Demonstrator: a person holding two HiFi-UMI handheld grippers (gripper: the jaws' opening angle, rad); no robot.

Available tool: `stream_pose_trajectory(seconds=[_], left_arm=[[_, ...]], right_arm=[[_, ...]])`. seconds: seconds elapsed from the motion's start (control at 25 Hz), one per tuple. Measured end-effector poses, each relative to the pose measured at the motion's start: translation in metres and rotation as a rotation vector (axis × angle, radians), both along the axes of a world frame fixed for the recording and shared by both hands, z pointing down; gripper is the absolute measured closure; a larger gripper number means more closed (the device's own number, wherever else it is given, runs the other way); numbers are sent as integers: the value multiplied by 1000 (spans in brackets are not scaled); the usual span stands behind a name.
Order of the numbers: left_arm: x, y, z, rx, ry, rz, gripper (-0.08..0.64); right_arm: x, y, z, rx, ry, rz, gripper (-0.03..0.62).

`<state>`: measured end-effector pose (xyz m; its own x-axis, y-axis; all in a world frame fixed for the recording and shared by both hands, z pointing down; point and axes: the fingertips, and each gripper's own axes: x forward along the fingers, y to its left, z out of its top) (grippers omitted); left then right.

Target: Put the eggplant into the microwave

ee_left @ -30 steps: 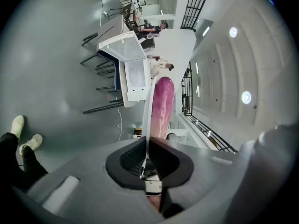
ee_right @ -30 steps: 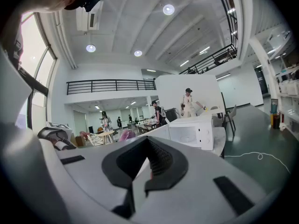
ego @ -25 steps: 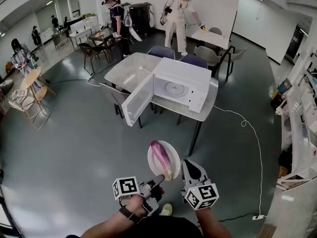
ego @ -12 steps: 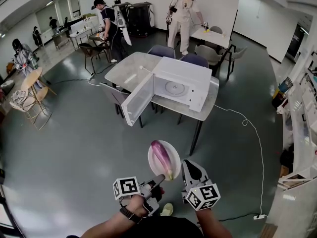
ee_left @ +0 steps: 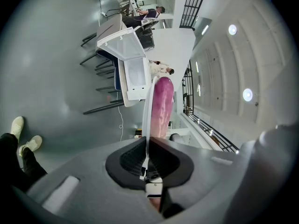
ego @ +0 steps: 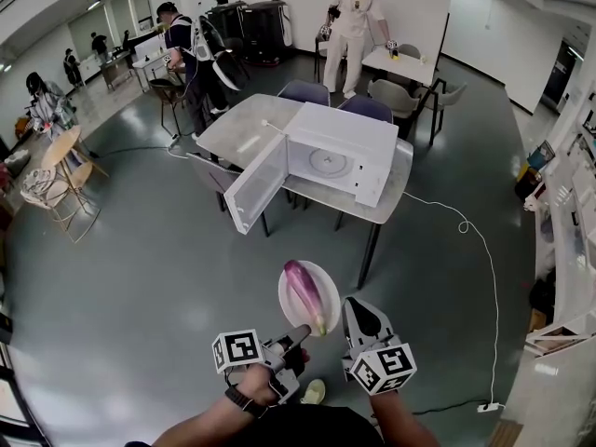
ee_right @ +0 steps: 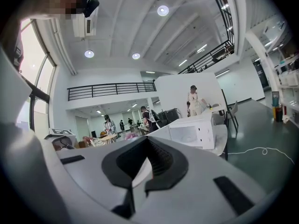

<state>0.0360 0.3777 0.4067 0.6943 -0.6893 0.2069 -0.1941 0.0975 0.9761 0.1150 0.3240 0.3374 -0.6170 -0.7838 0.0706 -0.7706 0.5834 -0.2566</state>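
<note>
Black-padded and nearly closed, the left gripper (ego: 300, 335) clamped on the near-left rim of the white plate (ego: 331, 291); on that plate, lengthwise, the purple eggplant (ego: 305, 296), carried in the air and well apart from the microwave (ego: 349, 147); the right gripper (ego: 354, 317) likewise pinched thin on the near-right rim, a white sliver of plate between its pads. Step in hand, by the look of it: the walk to the table (ego: 233, 130). Hold both clamps at one height and carry the plate flat; loose cargo, likely to roll off at any tilt. Move the two hands as one, with no twisting of one against the other, to avoid prying the thin rim out of either grip. Squeeze no harder than needed: a hard, probably brittle rim. On the way in, pass clear of the chair (ego: 210, 177) at the table's near side, stay off the open door (ego: 253, 186) swung out to the left, aim square at the white cavity and its round turntable (ego: 330, 166), and step wide of the white cable (ego: 459, 227) trailing over the floor on the right. At the opening, probably best to feed the far edge in first, low over the turntable, and only then loosen the grips.
</note>
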Motion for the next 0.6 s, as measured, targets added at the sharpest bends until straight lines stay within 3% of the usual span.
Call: stream_pose_trajectory(seconds=[0.6], left_arm=[[29, -21, 3, -5, -5, -33, 540]], right_arm=[[32, -20, -4, 15, -27, -25, 592]])
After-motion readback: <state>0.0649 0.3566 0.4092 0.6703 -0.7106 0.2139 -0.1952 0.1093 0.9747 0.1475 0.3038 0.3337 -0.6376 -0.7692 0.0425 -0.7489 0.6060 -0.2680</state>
